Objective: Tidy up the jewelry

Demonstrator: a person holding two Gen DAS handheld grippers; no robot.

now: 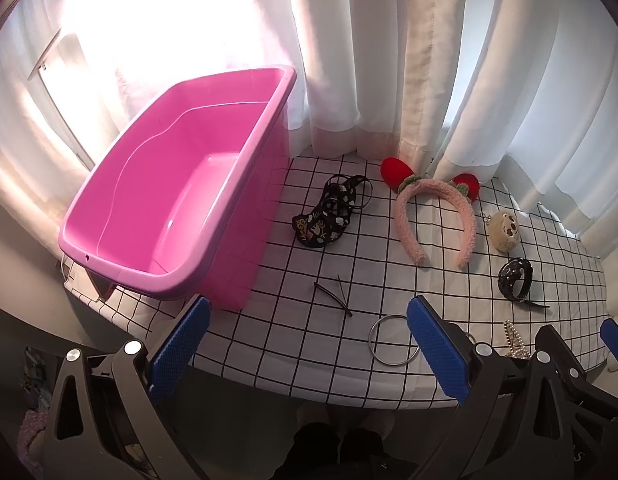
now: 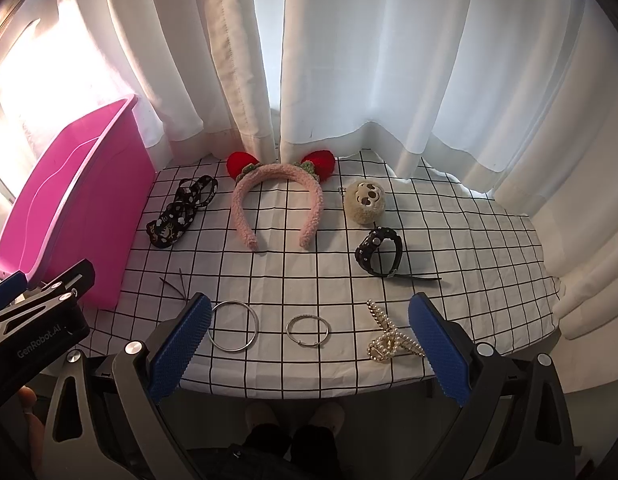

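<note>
While both hand-held grippers hover at the near edge of the counter (image 2: 489, 240), the left hand-held gripper (image 1: 309, 346) and right hand-held gripper (image 2: 311, 346) gape wide, holding nothing. Jewelry lies spread on the checked cloth: two metal bangles (image 2: 233, 325), a pearl clip (image 2: 389, 340), a black watch (image 2: 379, 254), a fuzzy pink headband (image 2: 277, 196). An empty pink tub (image 1: 165, 184) stands at the left.

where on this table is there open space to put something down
Bare cloth lies in the middle, between the pink headband, the watch and the bangles in front. The right side beyond the watch is also free. The near edge is crowded: bangles and pearl clip.
</note>
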